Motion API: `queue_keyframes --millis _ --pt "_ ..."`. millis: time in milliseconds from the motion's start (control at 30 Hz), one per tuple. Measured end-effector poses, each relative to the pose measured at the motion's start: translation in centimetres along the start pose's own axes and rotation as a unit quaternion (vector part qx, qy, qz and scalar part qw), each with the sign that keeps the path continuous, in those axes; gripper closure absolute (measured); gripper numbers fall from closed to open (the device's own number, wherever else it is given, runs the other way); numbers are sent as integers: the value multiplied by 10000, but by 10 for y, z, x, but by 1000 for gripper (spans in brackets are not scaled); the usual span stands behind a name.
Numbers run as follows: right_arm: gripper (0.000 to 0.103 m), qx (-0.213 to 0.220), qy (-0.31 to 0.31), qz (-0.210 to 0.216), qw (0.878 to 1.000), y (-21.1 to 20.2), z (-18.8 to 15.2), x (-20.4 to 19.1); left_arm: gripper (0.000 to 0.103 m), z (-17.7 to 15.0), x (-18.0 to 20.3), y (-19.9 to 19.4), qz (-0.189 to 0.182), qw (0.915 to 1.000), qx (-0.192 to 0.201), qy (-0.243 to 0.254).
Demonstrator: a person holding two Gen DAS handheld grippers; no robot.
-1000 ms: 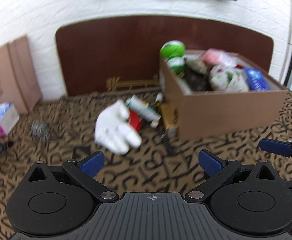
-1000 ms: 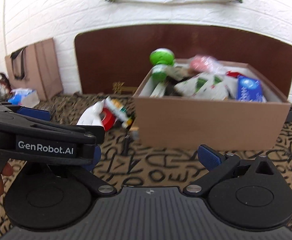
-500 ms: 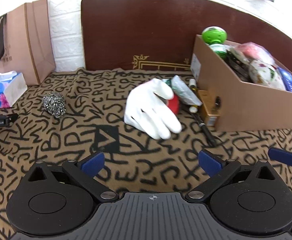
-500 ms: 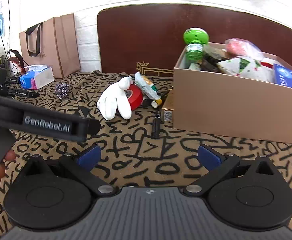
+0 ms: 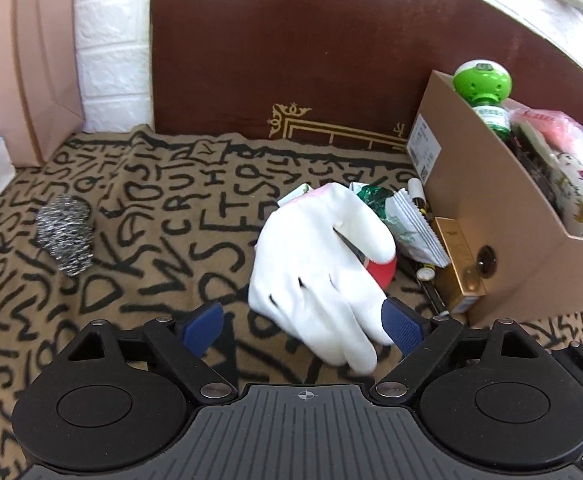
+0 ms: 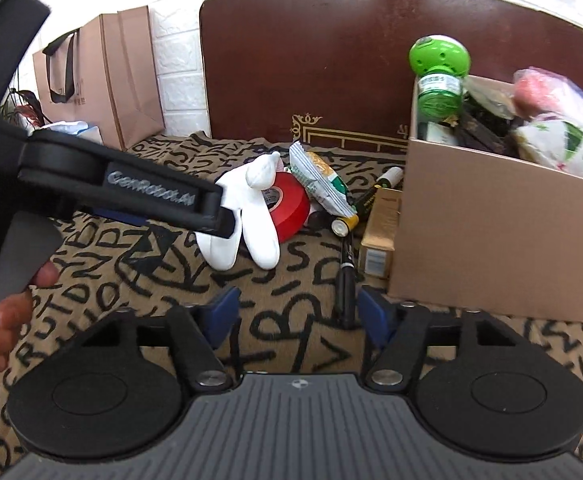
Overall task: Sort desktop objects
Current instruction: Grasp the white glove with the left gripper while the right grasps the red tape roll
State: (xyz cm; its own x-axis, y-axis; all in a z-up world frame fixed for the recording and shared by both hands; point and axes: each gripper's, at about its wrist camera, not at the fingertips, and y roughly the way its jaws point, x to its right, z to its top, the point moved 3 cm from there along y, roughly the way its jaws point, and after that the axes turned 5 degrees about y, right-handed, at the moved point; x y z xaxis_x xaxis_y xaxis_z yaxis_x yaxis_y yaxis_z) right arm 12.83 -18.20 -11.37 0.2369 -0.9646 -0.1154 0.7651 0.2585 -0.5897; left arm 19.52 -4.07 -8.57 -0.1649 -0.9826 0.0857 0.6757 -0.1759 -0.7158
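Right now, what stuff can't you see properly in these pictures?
- Red tape roll: left wrist view, mostly hidden under the white glove.
- Black marker: right wrist view, near end hidden behind the right hand-held gripper.
- Cardboard box: both views, cut off at the right edge.
- Box label: print too small to read.

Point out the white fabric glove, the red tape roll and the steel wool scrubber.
white fabric glove [image 5: 311,264], left wrist view, back of the hand
red tape roll [image 6: 291,210], right wrist view, outer band
steel wool scrubber [image 5: 65,232], left wrist view, centre of the ball
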Motion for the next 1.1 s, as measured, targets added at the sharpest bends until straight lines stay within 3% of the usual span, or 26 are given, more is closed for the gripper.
queue_keyframes --millis 100,200,300,333,367,700,733,767,800,933,967,1100 --pt "39 -50 2 16 10000 12 3 -1 12 3 -1 13 4 10000 -88 11" --pt "41 -63 -11 12 10000 21 7 0 28 6 -5 24 -159 9996 -236 -82" --pt "41 -94 -42 42 9999 29 10 -1 65 8 -12 23 -380 9987 -223 -239" --pt "41 -102 -51 58 9999 31 11 -2 86 9 -15 21 -364 9988 -220 -254" --pt "41 -96 -60 63 9999 32 11 -2 96 10 -17 18 -338 9989 -221 -251" --pt "44 22 -9 263 9997 45 21 -10 98 0 -68 -7 313 9980 -43 -541" --pt "46 73 15 237 9997 47 24 -12 91 -1 -71 -6 318 9980 -78 -548" --pt "48 124 48 199 9997 49 26 -12 71 -1 -71 -5 250 9982 -126 -538" --pt "49 166 98 154 9997 51 29 -12 69 -1 -71 -4 190 9982 -145 -555" --pt "50 195 240 141 9994 61 40 -11 42 1 -69 -6 81 9986 -2 -525" --pt "50 213 229 125 9994 64 42 -12 38 2 -67 -6 41 9986 33 -517" --pt "51 193 226 11 9996 77 46 -14 35 5 -62 3 20 9993 14 -386"
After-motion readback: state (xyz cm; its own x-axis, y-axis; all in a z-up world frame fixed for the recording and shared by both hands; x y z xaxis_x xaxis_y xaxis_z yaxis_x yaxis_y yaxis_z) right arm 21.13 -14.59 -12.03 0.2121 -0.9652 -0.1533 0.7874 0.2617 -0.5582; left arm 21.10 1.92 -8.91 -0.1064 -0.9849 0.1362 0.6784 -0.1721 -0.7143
